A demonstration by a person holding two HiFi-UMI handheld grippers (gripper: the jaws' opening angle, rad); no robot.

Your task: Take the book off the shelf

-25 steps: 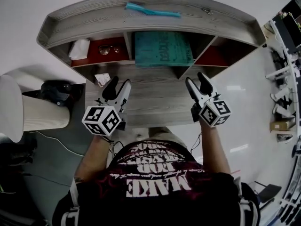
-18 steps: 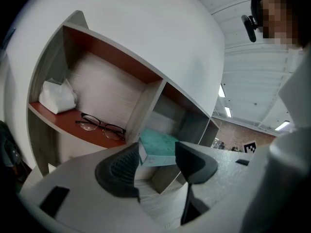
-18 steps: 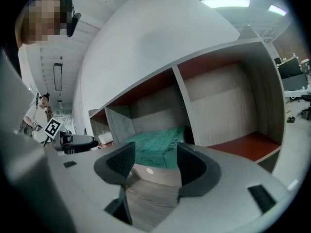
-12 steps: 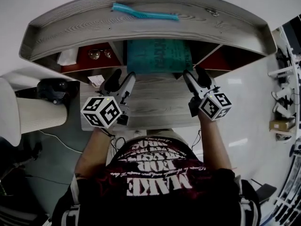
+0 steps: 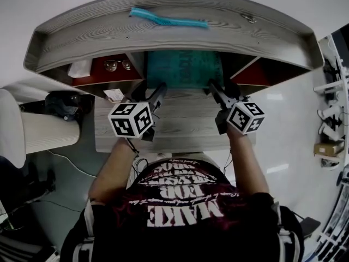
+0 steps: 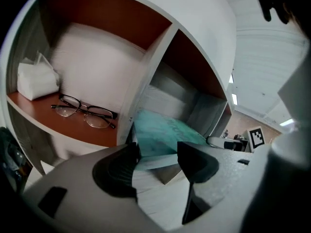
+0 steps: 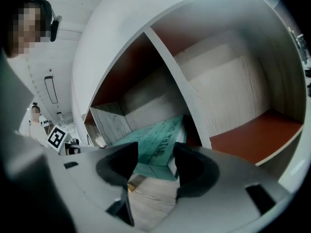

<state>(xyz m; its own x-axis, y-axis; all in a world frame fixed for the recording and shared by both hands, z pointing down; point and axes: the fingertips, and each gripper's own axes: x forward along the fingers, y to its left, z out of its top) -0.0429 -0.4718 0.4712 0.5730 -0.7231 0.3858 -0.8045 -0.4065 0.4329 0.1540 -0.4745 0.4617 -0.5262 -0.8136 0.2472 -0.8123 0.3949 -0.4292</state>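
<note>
- Both tools have moved forward since a second ago, from mid-worktop up to the mouth of the shelf's middle compartment; the book has not shifted.
- Left tool (image 5: 158,93) (image 6: 158,152): jaws apart and opening. In the left gripper view the book's near left corner shows in the gap at the tips, and the pads do not press on it.
- Right tool (image 5: 216,91) (image 7: 155,154): jaws apart but closing. In the right gripper view the book's near right corner sits in the gap, and no pad is clamped on it.
- Neither tool holds anything.
- Book (image 5: 185,69) (image 6: 163,132) (image 7: 158,140): teal, lying flat in the middle compartment with its near edge at the opening, between the two tools.
- Worktop (image 5: 180,125): pale wood grain, under both tools and in front of the shelf.
- Paper slip (image 5: 114,94): on the worktop, left of the left tool, just below the left compartment.
- Glasses (image 5: 117,64) (image 6: 85,111): open, on the red floor of the left compartment, beside the divider.
- Tissue pack (image 5: 80,68) (image 6: 36,79): white, at the far left of that same compartment, apart from the glasses.
- Right compartment: red floor, seen past the divider in the right gripper view.
- Shelf (image 5: 163,34): curved, grey wood grain, with a rimmed top.
- Teal stick (image 5: 169,19): lying on the shelf top, above the middle compartment; I cannot tell what it is.
</note>
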